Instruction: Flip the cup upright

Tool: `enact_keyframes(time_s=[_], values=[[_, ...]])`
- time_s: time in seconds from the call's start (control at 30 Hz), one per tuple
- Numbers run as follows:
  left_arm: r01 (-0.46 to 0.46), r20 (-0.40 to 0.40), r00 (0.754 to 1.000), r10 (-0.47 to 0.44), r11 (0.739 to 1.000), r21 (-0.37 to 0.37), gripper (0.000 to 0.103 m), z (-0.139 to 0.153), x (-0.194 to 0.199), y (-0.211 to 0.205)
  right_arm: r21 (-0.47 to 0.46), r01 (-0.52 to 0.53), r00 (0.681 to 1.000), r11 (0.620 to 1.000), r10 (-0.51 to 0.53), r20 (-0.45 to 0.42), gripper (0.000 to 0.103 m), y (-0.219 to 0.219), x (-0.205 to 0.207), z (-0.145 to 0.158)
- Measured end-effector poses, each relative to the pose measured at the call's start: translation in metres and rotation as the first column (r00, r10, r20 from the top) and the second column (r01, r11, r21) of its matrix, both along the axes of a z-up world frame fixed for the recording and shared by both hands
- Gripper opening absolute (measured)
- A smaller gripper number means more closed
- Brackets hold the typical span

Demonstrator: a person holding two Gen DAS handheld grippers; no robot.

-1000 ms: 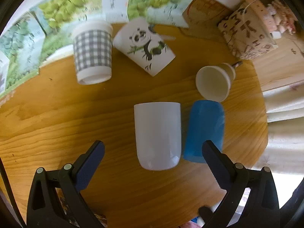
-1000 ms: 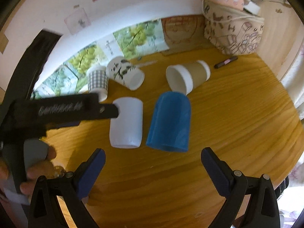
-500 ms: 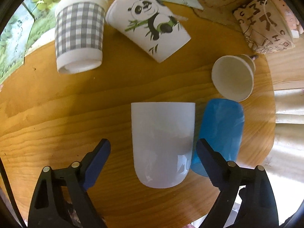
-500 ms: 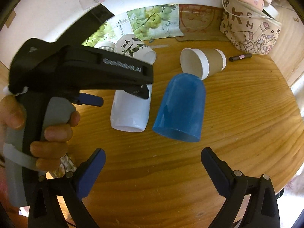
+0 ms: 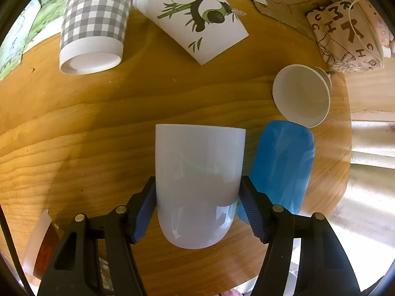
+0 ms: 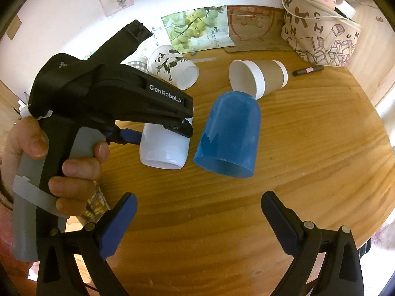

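Wooden tabletop (image 5: 98,123) strewn with cups: the left gripper (image 5: 197,202) clasps an upside-down white cup (image 5: 200,172) by its smooth sides, probably rigid, light and slippery; the right gripper (image 6: 197,222) hangs open nearby.

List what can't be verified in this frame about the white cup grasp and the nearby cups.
- White cup: right wrist view, left gripper body hides pad contact.
- Blue cup: left wrist view, lower end hidden behind the gripper finger.
- Checked cup: right wrist view, mostly behind the gripper.
- Brown-sleeved cup: left wrist view, only its mouth shows.
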State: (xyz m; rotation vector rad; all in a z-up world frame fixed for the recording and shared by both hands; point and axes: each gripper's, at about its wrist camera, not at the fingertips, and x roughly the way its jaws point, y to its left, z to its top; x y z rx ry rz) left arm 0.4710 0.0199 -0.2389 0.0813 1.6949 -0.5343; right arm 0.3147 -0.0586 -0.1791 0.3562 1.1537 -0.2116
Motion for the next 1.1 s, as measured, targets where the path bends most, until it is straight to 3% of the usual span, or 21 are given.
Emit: enact_keyframes(time_s=[0.3, 0.57, 0.8, 1.1], values=[[-0.004, -0.006, 1.0, 0.004, 1.0, 0.012, 0.069, 0.01, -0.021, 0.039, -0.007, -0.015, 1.0, 1.0, 0.015, 0.016, 0.101, 0.004, -0.012, 0.006], [0.0, 0.051, 0.999, -0.001, 1.0, 0.024, 0.069, 0.033, -0.057, 0.067, -0.013, -0.064, 0.997, 0.998, 0.065, 0.05, 0.101, 0.013, -0.033, 0.016], [-0.029, 0.088, 0.996, 0.027, 0.999, 0.027, 0.069, 0.05, -0.098, 0.09, 0.019, -0.112, 0.991, 0.993, 0.111, 0.081, 0.101, 0.022, -0.06, 0.02], [-0.09, 0.079, 0.993, 0.088, 0.996, 0.025, 0.069, 0.059, -0.148, 0.115, 0.099, -0.144, 0.985, 0.985, 0.132, 0.113, 0.101, 0.025, -0.092, 0.02]])
